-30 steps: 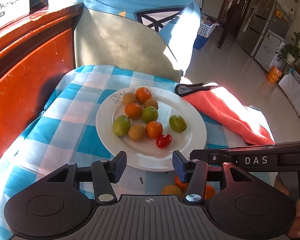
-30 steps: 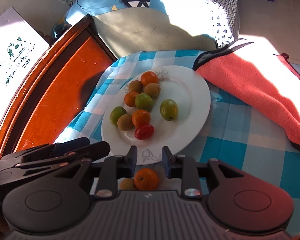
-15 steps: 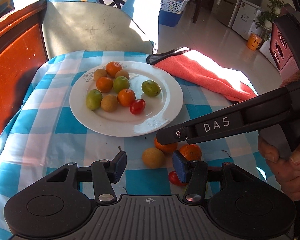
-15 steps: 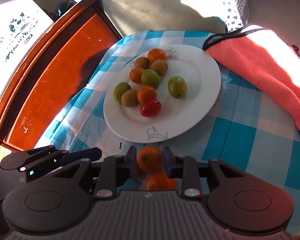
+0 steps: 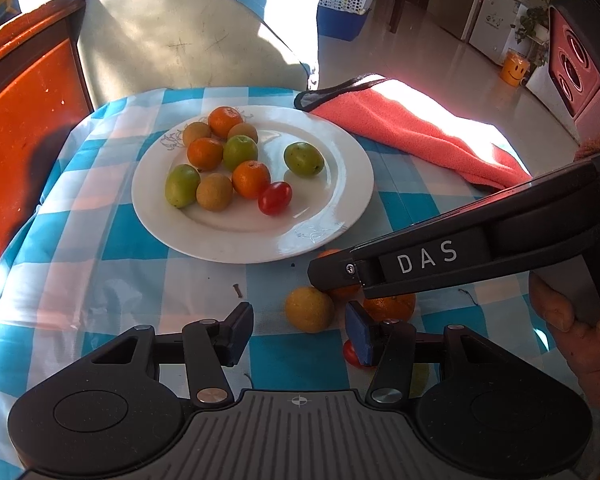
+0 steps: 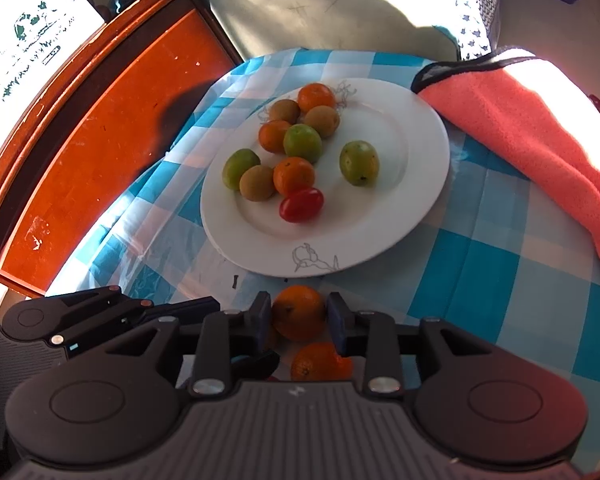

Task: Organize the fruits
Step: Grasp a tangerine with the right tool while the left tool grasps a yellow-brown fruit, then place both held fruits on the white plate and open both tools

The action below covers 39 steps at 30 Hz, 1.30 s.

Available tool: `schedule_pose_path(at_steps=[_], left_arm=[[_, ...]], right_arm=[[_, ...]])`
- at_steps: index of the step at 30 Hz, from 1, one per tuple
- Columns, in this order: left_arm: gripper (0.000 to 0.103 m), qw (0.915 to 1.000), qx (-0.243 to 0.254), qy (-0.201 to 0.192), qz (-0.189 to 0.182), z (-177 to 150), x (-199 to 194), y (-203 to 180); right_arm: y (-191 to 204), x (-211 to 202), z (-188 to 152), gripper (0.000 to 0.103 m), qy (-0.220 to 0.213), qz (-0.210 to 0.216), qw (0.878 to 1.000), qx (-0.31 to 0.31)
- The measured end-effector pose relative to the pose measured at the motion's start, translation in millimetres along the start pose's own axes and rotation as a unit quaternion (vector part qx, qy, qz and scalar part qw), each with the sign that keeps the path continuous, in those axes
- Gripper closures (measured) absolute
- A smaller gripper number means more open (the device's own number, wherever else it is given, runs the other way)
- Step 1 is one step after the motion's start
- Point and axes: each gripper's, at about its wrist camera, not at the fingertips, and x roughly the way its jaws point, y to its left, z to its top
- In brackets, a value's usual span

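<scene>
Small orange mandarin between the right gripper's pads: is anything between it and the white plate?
Nothing visible. The small orange mandarin sits in the right gripper, just short of the round white plate's near rim, with only checked blue-and-white tablecloth between.

A red tomato (image 5: 351,354) sits mostly hidden behind the left gripper (image 5: 300,334).

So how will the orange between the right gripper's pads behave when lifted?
The orange is round, so it could roll out of the right gripper if the hold is off-centre. It looks small, probably light. Its skin seems dimpled, so likely not slippery.
</scene>
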Motion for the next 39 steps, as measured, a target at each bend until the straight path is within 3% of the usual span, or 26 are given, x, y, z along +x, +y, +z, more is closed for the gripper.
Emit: schedule_pose_path(at_steps=[10,12,16,22,35,39], left_arm=[[0.055,1.0,-0.004,-0.003,0.003,-1,8,0],[0.058,1.0,-0.004,-0.009,0.002,-2,9,-1],[0.077,0.9999,-0.009,-0.011,-0.005,-2,8,0],[0.078,0.9998,-0.014,-0.011,0.003,-2,1,1],[0.078,0.9932,-0.055,-0.096,0.036,21,-51,26],[0.078,0.9906,-0.067,-0.11,0.046,33,-53,34]], right_arm=[[1,0,0,0.07,-0.003,-0.005,1.0,-0.001],[2,0,-1,0.071,-0.004,-0.005,1.0,-0.001],[-1,0,-1,0.072,-0.004,-0.003,1.0,0.005],[-4,-7,-1,0.073,-0.009,-0.002,1.0,0.012],[-19,-84,3,0.073,-0.124,-0.023,0.991,0.04],[-22,-87,8,0.073,-0.134,-0.026,0.99,0.04]])
